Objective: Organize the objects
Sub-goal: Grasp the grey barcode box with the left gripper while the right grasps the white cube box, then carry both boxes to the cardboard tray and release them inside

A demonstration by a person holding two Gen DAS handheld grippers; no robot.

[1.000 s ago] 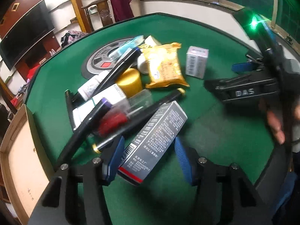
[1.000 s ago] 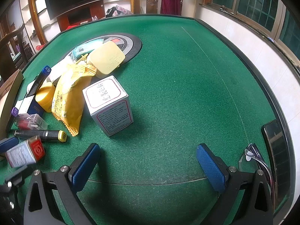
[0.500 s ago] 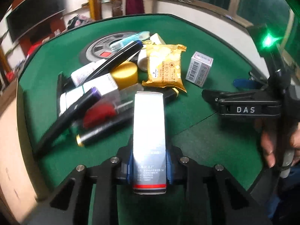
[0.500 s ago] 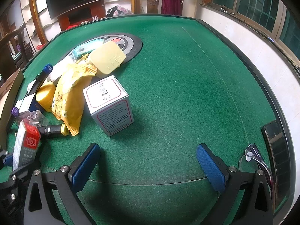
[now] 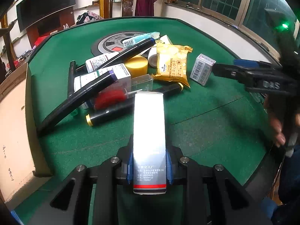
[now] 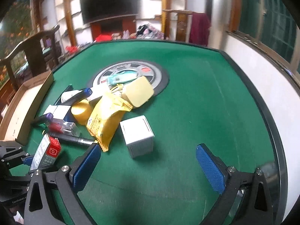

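My left gripper [image 5: 149,166] is shut on a long silver box with a red stripe [image 5: 149,140] and holds it above the green table; the box also shows in the right wrist view [image 6: 46,152]. My right gripper [image 6: 148,164] is open and empty, just short of a small white box [image 6: 137,136], which also shows in the left wrist view [image 5: 202,69]. A pile lies beyond: a yellow cracker packet [image 5: 172,64], a yellow cylinder [image 5: 136,66], black markers [image 5: 78,97], a white medicine box [image 5: 101,76] and a red-filled clear case [image 5: 112,97].
An open cardboard box [image 5: 13,123] stands at the table's left edge, also in the right wrist view [image 6: 28,105]. A round wheel-pattern disc [image 6: 129,75] sits mid-table. The raised black table rim [image 6: 262,101] curves along the right. Chairs and shelves stand behind.
My left gripper closed on the silver box, lifted it off the pile and drew back. My right gripper rose and tilted, now facing the small white box.
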